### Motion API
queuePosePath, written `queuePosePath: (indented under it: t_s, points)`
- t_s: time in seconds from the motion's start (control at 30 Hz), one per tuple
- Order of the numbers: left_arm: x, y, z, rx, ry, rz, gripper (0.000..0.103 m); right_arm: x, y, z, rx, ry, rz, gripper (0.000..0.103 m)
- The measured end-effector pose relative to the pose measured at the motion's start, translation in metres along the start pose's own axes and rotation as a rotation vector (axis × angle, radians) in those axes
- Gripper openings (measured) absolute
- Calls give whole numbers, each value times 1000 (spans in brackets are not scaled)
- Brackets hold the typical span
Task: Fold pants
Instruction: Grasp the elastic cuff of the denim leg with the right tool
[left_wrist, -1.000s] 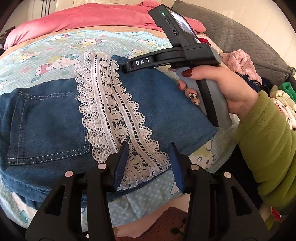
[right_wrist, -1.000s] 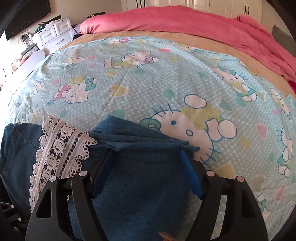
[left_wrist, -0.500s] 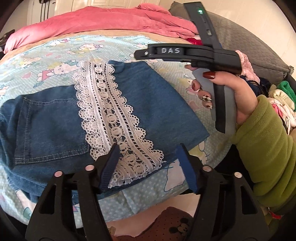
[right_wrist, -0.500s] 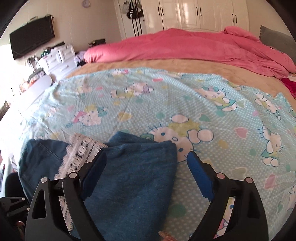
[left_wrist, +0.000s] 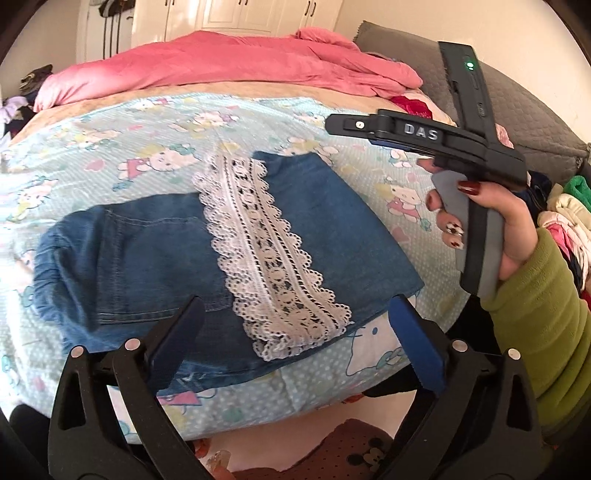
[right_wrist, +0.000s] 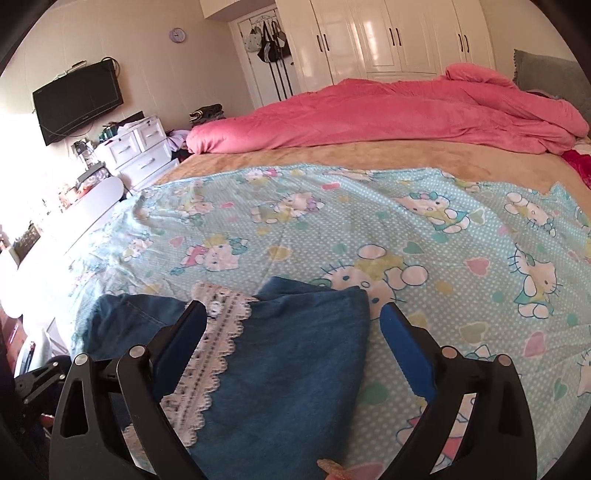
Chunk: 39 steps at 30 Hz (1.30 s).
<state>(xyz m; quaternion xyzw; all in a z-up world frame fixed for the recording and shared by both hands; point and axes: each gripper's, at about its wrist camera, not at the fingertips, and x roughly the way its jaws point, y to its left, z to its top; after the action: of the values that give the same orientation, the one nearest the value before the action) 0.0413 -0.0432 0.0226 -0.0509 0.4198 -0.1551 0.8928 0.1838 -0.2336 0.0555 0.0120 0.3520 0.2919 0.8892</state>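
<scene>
Both grippers are now hanging raised above the bed (right_wrist: 369, 236) with nothing in them, where a second ago they were low over the cloth: the left gripper (left_wrist: 291, 332) is holding its jaws wide apart over the near edge of the pants (left_wrist: 325, 221), and the right gripper (right_wrist: 291, 339) is holding its jaws just as wide over the far corner. The denim pants are lying folded flat on the cartoon-print sheet (right_wrist: 443, 229) near the bed's edge, lace strip (left_wrist: 266, 258) on top, so the fold is looking finished or nearly so. No containers are showing in either view.
</scene>
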Motion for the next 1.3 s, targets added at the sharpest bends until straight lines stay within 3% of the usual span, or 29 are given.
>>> queuePosePath:
  t_s: [0.33, 0.77, 1.0, 1.3]
  points:
    - [-22, 26, -11, -63, -15, 54, 93, -13, 55, 11, -96, 10, 57, 94]
    - [-46, 90, -47, -234, -24, 99, 93, 14, 130, 20, -219, 104, 165, 96]
    - [-40, 119, -64, -358, -14, 50, 93, 48, 168, 28, -289, 222, 256, 96]
    - [-25, 135, -74, -464, -34, -78, 93, 103, 221, 23, -441, 388, 311, 96]
